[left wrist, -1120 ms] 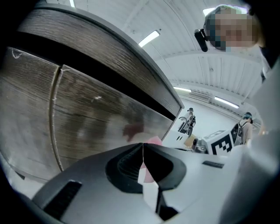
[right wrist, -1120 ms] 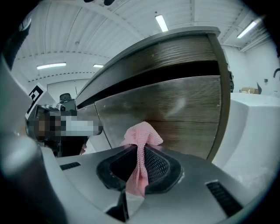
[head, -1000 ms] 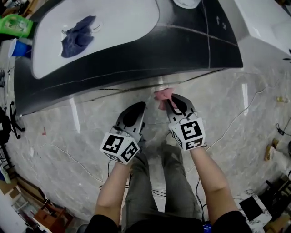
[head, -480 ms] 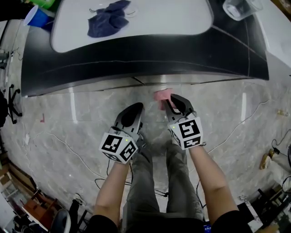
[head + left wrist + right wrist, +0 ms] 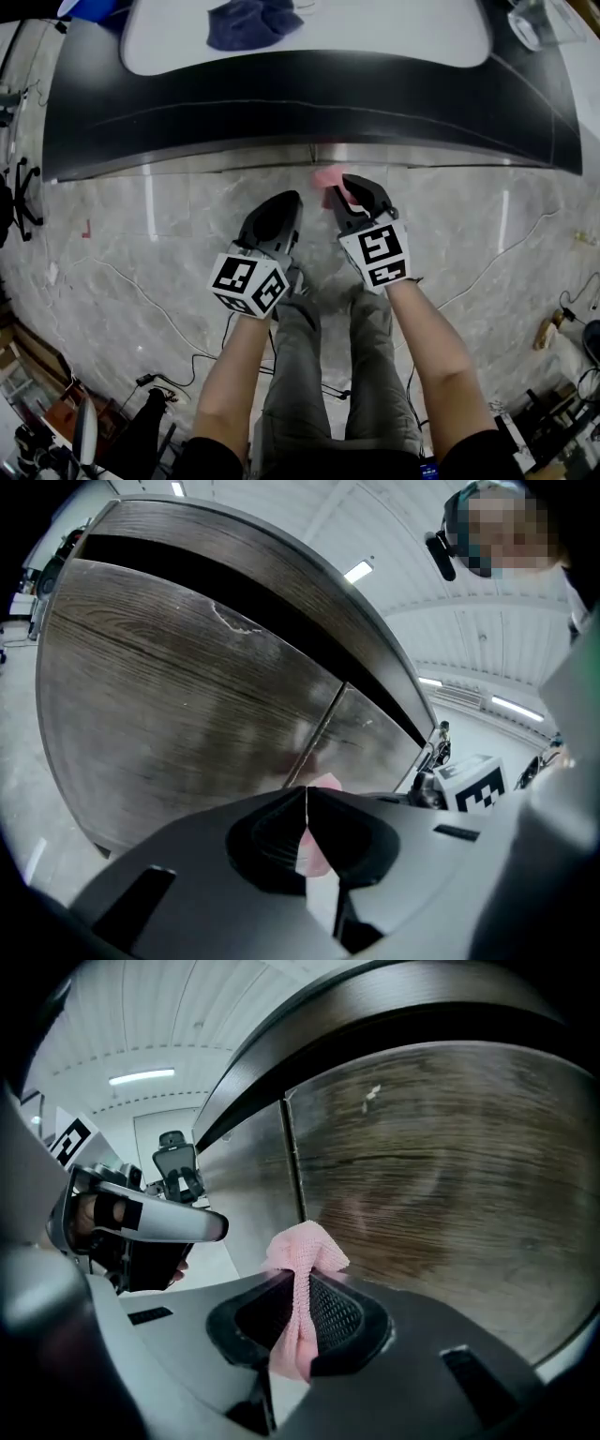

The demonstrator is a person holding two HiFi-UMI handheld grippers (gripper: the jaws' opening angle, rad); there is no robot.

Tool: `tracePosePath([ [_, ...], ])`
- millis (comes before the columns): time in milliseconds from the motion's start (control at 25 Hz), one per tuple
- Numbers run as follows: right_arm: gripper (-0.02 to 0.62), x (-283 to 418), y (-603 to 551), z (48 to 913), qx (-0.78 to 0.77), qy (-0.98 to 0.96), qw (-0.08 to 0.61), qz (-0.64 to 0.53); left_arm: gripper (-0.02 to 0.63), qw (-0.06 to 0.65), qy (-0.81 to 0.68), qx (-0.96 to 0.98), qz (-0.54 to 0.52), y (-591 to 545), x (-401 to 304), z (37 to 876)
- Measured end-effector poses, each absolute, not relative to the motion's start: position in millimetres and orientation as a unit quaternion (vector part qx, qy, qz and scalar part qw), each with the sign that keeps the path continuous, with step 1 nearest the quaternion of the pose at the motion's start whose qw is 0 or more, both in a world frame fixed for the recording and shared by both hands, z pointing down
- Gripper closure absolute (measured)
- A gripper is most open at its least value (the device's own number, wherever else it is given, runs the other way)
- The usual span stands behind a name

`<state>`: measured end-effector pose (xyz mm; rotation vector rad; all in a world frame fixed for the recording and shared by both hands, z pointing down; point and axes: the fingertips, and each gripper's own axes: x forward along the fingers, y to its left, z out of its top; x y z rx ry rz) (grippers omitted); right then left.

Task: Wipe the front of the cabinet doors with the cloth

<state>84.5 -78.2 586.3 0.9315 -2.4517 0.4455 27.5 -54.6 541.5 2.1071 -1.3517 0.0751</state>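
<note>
Moves closer to doors (image 5: 450, 1166), pinches cloth (image 5: 302, 1252) in jaws of right gripper (image 5: 352, 195) for wiping, holds left gripper (image 5: 278, 211) alongside, jaws pressed together, empty.

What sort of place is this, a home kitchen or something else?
Probably a lab or workshop mock-up, not a home: dark wood-grain cabinet doors under a black counter, loose cables across the grey marble-look floor, a black office chair behind.
</note>
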Motion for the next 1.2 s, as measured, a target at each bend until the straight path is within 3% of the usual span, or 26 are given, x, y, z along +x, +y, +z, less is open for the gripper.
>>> tracePosePath([
  [440,0.540,91,-99,590,0.348,-0.891,0.241,0.165,0.595,0.312,-0.505,0.804,0.041,-61,43,549],
  [1200,0.541,251,-119,590,0.418,-0.860,0.240,0.166,0.597,0.319,-0.451,0.832,0.055,-73,178,552],
])
